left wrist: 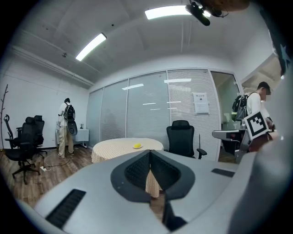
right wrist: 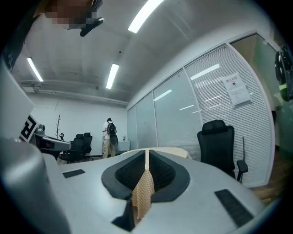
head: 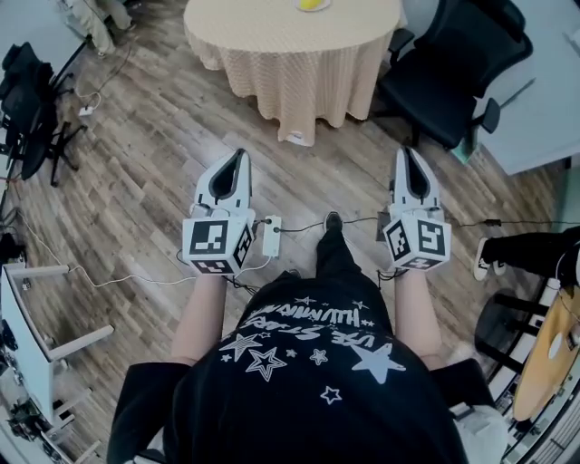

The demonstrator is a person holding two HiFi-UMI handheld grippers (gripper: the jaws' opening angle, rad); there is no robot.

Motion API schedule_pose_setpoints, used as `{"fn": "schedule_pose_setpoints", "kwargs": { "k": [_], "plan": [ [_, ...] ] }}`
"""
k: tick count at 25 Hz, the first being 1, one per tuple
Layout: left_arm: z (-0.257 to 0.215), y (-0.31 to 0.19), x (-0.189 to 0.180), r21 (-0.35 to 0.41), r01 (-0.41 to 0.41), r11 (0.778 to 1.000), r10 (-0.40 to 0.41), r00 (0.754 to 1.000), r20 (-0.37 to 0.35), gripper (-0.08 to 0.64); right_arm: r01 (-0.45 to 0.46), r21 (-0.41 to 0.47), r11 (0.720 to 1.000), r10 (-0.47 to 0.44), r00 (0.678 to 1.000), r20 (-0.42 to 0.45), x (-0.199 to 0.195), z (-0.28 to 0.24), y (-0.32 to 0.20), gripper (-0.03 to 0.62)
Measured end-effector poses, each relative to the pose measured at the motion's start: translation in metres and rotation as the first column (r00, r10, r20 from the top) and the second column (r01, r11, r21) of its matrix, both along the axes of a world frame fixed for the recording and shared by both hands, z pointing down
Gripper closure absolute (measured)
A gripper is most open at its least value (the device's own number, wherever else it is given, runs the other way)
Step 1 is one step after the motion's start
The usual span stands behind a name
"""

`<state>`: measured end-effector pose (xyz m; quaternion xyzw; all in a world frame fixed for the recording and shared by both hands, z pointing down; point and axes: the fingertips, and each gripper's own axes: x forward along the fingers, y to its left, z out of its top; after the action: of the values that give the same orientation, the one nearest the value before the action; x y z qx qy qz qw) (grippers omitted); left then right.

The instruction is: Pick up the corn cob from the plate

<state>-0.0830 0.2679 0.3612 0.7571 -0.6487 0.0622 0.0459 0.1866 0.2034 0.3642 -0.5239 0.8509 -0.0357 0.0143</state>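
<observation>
Nearest the head view is the wearer's black star-printed shirt (head: pixel 308 362). Just past it, both arms reach forward over a wooden floor (head: pixel 145 163). The left tongs (head: pixel 240 154) have their jaws brought together at the tip with nothing between them, and the left gripper view (left wrist: pixel 149 153) shows the same. The right tongs (head: pixel 408 152) are likewise fully closed and carry nothing; in the right gripper view (right wrist: pixel 147 153) only distant cloth shows through the slit below the tip. A white power strip (head: pixel 272 236) lies on the floor between the two, with cables trailing off to either side.

Well beyond the tongs stands the surface (head: pixel 272 36), round and draped in a beige checked cloth that hangs low. The corn cob (head: pixel 313 4) lies on it, a small yellow shape near the far edge, well apart from both tongs (left wrist: pixel 137 146); the plate under it is too small to make out clearly. A black office chair (head: pixel 453 72) stands just beside the surface on the right. More black chairs (left wrist: pixel 25 137) cluster at the left wall. Behind everything runs a glass partition (left wrist: pixel 151 109) with blinds, and a person with a backpack (left wrist: pixel 66 128) stands at the far end, under strip lights (left wrist: pixel 91 45).
</observation>
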Motion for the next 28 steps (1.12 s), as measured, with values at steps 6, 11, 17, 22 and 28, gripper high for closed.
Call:
{"fn": "schedule_pose_setpoints", "kwargs": {
  "k": [6,11,17,22,28],
  "plan": [
    [0.001,-0.061,0.005,-0.018,0.046,0.999,-0.046,0.999,0.004,0.552,0.051,-0.002,0.999,-0.051,0.999,0.019,-0.001,0.001,-0.074,0.548],
    [-0.002,-0.109,0.017,-0.023,0.087,0.996,-0.086,0.996,0.025,0.552,0.082,-0.017,0.997,-0.081,0.996,0.044,0.012,0.006,-0.135,0.548],
    [-0.007,-0.151,0.026,-0.025,0.144,0.989,-0.143,0.989,0.035,0.552,0.121,-0.042,0.992,-0.118,0.99,0.073,0.027,0.012,-0.194,0.548],
    [-0.009,-0.175,0.026,-0.014,0.194,0.981,-0.193,0.98,0.051,0.552,0.173,-0.056,0.983,-0.168,0.982,0.09,0.022,0.023,-0.231,0.548],
    [-0.014,-0.181,0.028,-0.015,0.221,0.975,-0.22,0.974,0.055,0.552,0.21,-0.071,0.975,-0.202,0.974,0.106,0.009,0.03,-0.252,0.548]
  ]
}}
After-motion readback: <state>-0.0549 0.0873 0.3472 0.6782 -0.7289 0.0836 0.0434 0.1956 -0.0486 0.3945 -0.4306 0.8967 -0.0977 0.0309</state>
